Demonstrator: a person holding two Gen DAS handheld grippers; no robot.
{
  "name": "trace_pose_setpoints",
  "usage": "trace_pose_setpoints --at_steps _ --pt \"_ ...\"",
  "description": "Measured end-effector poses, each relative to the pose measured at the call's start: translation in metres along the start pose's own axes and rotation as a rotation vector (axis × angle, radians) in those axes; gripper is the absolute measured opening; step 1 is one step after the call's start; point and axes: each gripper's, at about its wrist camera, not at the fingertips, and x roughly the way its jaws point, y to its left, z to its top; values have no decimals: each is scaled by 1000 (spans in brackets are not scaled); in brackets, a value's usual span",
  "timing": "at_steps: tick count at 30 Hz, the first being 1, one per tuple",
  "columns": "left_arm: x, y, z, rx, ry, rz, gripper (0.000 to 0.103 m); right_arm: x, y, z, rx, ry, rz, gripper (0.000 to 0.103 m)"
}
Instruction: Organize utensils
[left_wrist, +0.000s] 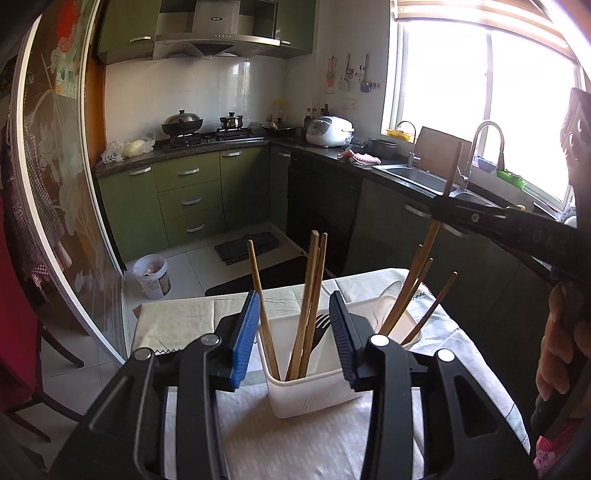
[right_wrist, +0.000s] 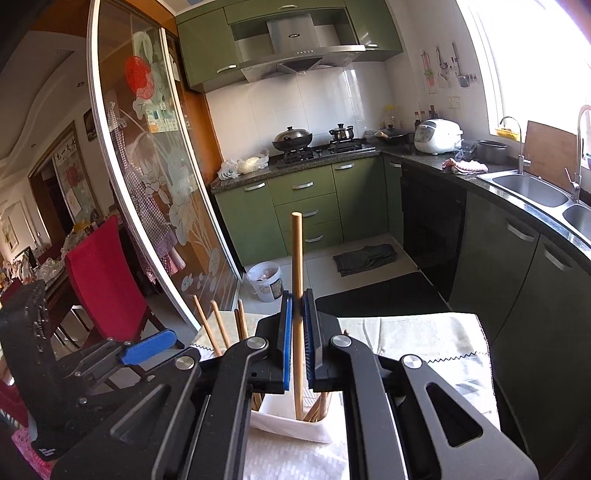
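A white utensil holder (left_wrist: 314, 391) stands on the cloth-covered table. Its near compartment holds several wooden chopsticks (left_wrist: 308, 295) and a black slotted utensil (left_wrist: 321, 326). More chopsticks (left_wrist: 410, 295) lean in its far right compartment. My left gripper (left_wrist: 293, 332) is open, its blue pads either side of the near chopsticks without pressing them. My right gripper (right_wrist: 297, 332) is shut on one upright wooden chopstick (right_wrist: 297, 258), whose lower end sits inside the holder (right_wrist: 291, 424). In the left wrist view the right gripper (left_wrist: 443, 210) reaches in from the right, clamped on that chopstick (left_wrist: 452, 170).
A pale tablecloth (left_wrist: 295, 443) covers the table. A red chair (right_wrist: 107, 273) and a glass sliding door (right_wrist: 159, 184) stand to the left. Green cabinets (left_wrist: 192, 199) and a sink counter (right_wrist: 528, 188) lie beyond; a white bucket (left_wrist: 151, 275) is on the floor.
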Motion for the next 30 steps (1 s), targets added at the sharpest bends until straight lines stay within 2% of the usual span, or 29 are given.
trace_pose_setpoints --at_steps 6,11,16,18,21,23,25,26,29,30 --pt "-46 5 -31 -31 -46 -18 38 8 4 -16 -20 9 -18 7" --pt "-81 9 -64 -47 -51 -22 41 14 11 -30 -41 27 -34 7" --pt "-111 22 -86 -113 -87 -13 49 21 12 -40 -46 53 -45 8" --pt "-119 25 -93 -136 -92 -14 55 18 16 -43 -55 50 -56 16" --pt "-130 25 -101 -144 -100 -7 61 7 19 -48 -61 43 -62 19" --pt "-139 21 -107 -137 -118 10 69 -9 21 -53 -59 22 -53 21" --pt "-150 18 -112 -126 -151 39 83 -30 22 -61 -60 -8 -39 34" --pt "-156 16 -115 -120 -167 55 85 -42 23 -67 -60 -23 -33 41" --pt "-169 11 -127 -101 -197 75 92 -79 21 -92 -61 -49 -20 44" --pt "-171 13 -131 -104 -198 77 94 -90 19 -101 -60 -53 -17 50"
